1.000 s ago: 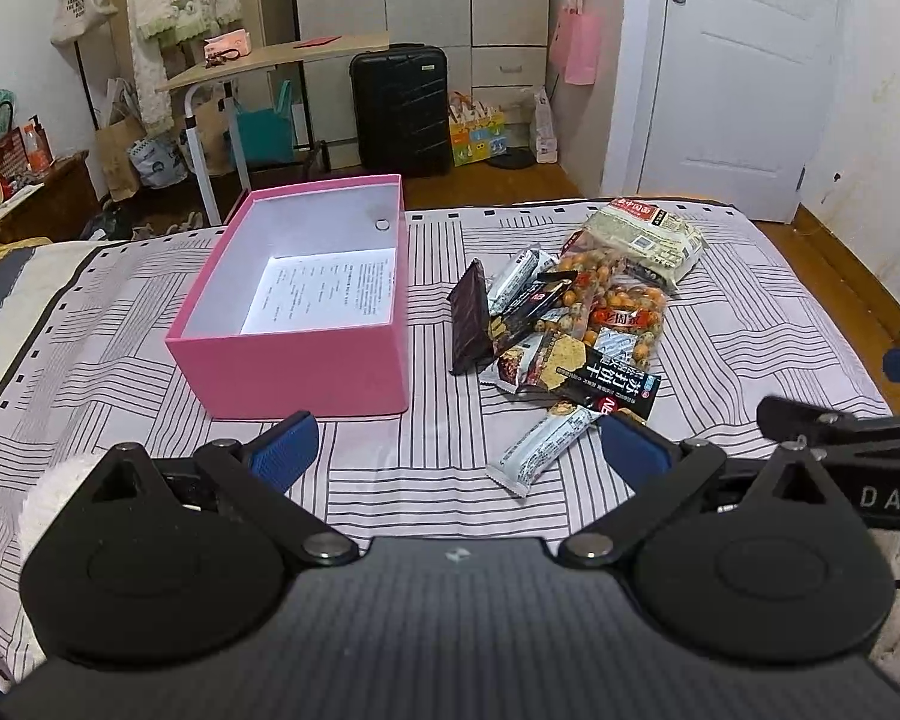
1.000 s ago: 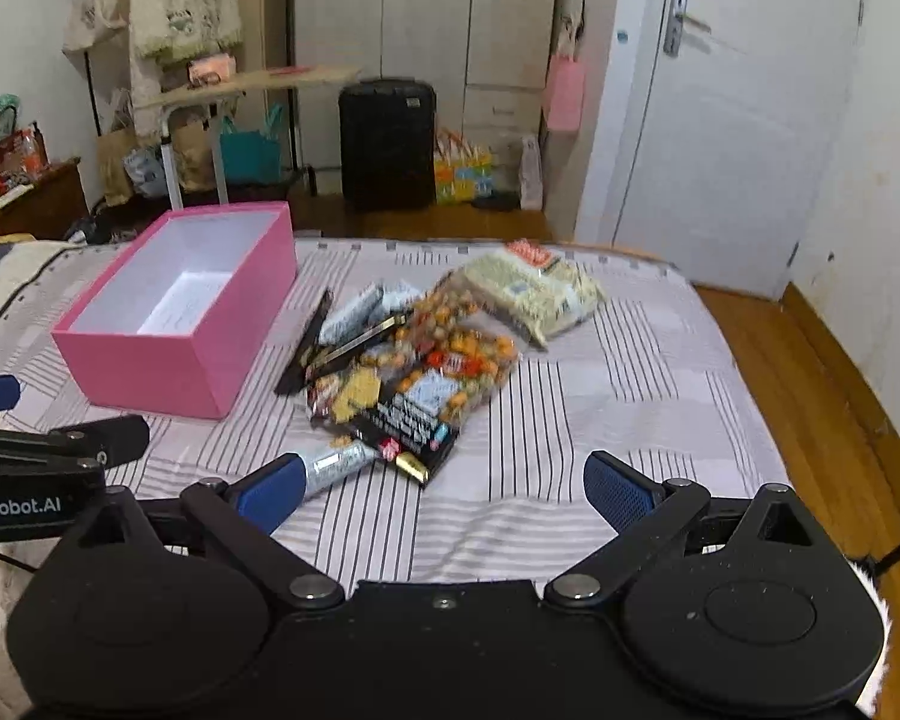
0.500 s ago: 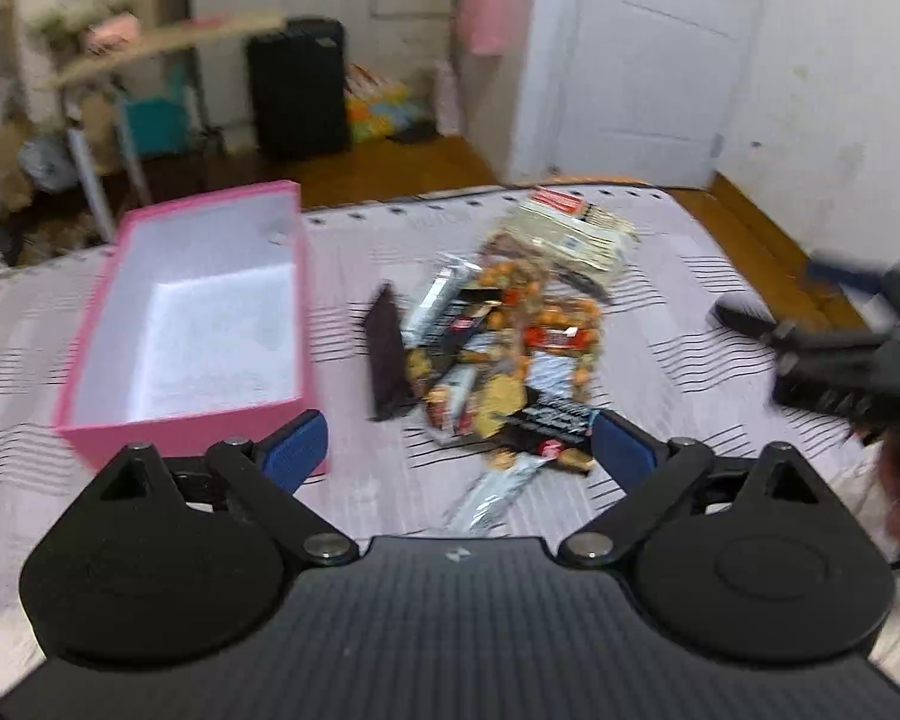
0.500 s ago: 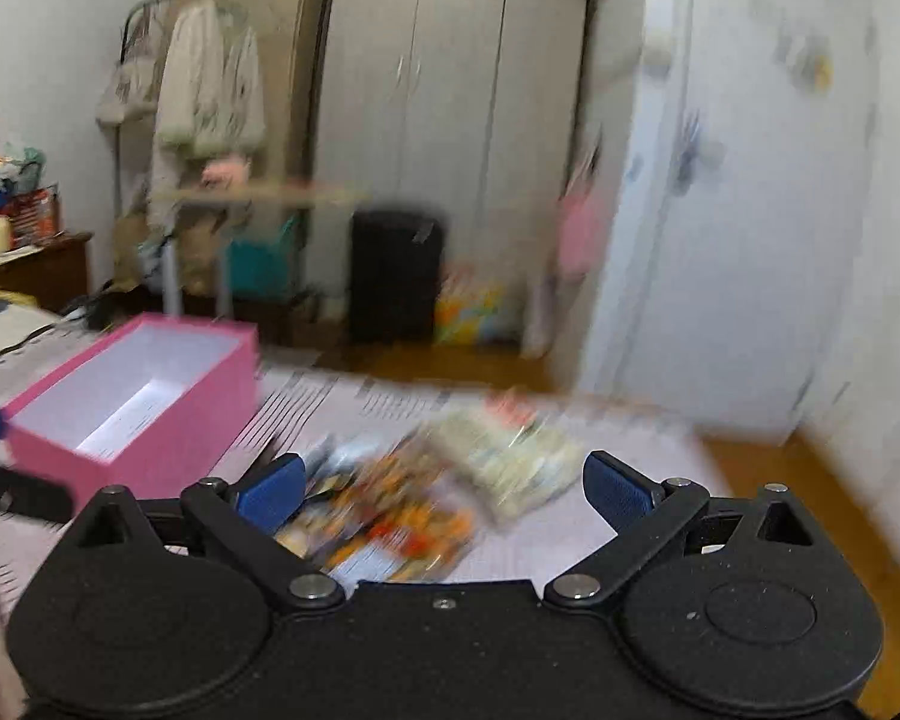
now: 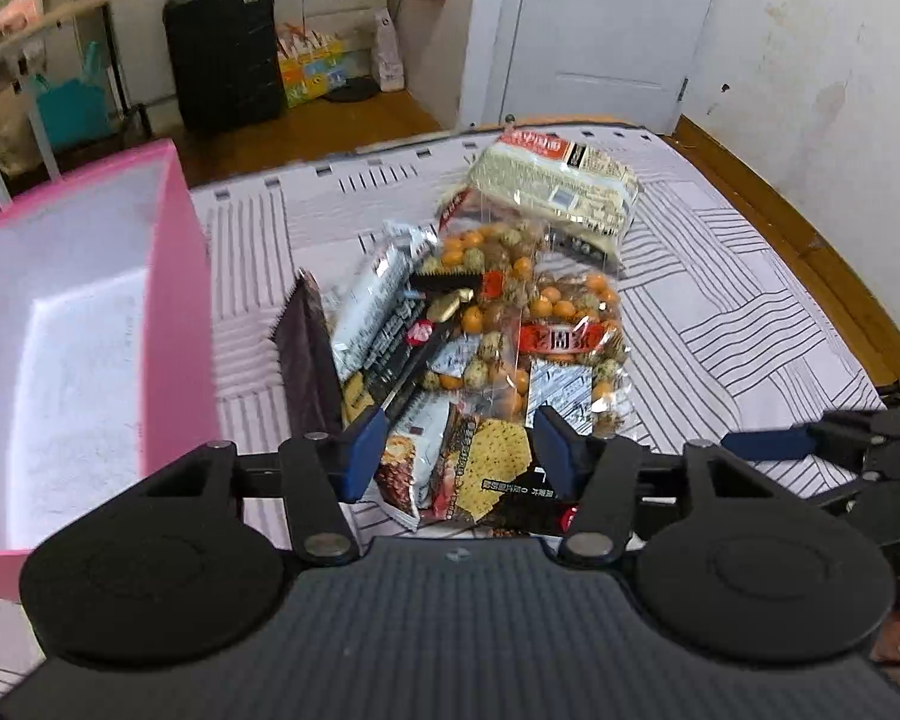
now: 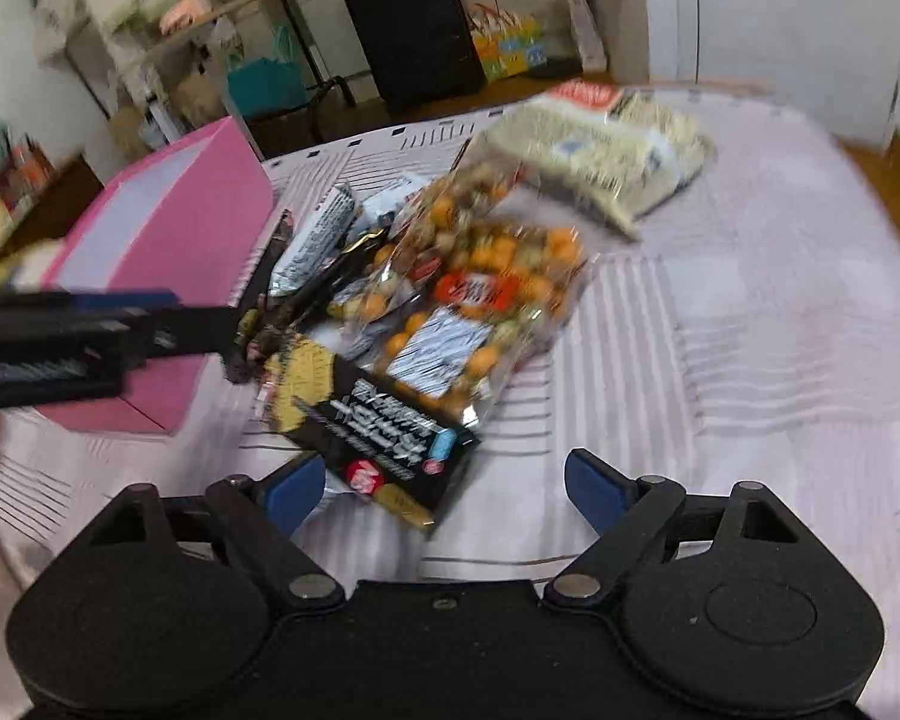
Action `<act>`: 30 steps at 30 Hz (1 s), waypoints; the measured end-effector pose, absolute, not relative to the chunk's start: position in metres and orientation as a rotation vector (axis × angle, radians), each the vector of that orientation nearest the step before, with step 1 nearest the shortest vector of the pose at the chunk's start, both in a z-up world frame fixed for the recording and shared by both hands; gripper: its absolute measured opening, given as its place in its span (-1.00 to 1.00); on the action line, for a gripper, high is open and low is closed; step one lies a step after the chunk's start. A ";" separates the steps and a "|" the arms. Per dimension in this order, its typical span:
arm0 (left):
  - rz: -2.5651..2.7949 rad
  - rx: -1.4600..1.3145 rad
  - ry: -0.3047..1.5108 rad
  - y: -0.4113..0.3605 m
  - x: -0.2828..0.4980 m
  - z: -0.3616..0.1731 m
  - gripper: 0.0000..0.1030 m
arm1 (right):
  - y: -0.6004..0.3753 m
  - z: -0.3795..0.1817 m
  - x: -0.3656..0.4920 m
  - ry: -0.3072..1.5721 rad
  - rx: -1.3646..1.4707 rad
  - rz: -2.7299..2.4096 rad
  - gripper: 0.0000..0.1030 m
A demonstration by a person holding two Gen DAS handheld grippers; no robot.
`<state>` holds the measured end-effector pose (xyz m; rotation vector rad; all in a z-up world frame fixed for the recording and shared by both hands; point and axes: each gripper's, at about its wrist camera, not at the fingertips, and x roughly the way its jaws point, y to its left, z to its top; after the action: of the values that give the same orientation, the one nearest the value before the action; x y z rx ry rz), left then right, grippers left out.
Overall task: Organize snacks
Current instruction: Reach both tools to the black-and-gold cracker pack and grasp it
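A bedroom: the bed [image 5: 720, 300] with its line-patterned cover fills mid-frame, a black suitcase [image 5: 225, 51] and a white door [image 5: 594, 30] stand along the top of the left wrist view. The pink box [image 5: 180, 276] at left frame looks empty, white inside, so nothing seems packed yet; the whole snack pile [image 5: 480, 324] lies on the cover just right of it, everything left to move. The left gripper [image 5: 453, 450] hangs low over the pile's near end, jaws apart around a cracker packet [image 5: 492, 462] without pinching it. The right gripper [image 6: 438, 489] has jaws wide, empty, over a black packet [image 6: 384, 426]. Writing is Chinese, too blurred to read; a red label marks the mixed-nut bag [image 5: 534, 312], a red strip tops the pale bag [image 5: 555, 186]
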<state>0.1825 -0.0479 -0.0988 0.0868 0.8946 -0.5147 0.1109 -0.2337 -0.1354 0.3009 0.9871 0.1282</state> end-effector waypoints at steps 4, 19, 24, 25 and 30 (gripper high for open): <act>-0.537 0.036 0.984 -0.051 0.200 -0.127 -0.30 | -0.235 -0.159 0.120 1.081 0.450 0.169 0.66; -0.580 -0.034 1.109 -0.056 0.214 -0.158 -0.30 | -0.229 -0.172 0.127 1.074 0.372 0.102 0.15; -0.587 -0.064 1.173 -0.054 0.217 -0.170 -0.30 | -0.223 -0.171 0.124 1.077 0.307 0.085 0.20; -0.585 -0.071 1.176 -0.053 0.216 -0.171 -0.30 | -0.222 -0.171 0.122 1.084 0.289 0.082 0.21; -0.583 -0.054 1.155 -0.055 0.211 -0.170 -0.30 | -0.219 -0.169 0.112 1.098 0.257 0.055 0.29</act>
<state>0.2111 -0.0549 -0.1699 -0.0545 1.1546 -0.5826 0.1124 -0.2191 -0.1694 0.2566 1.0984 0.0552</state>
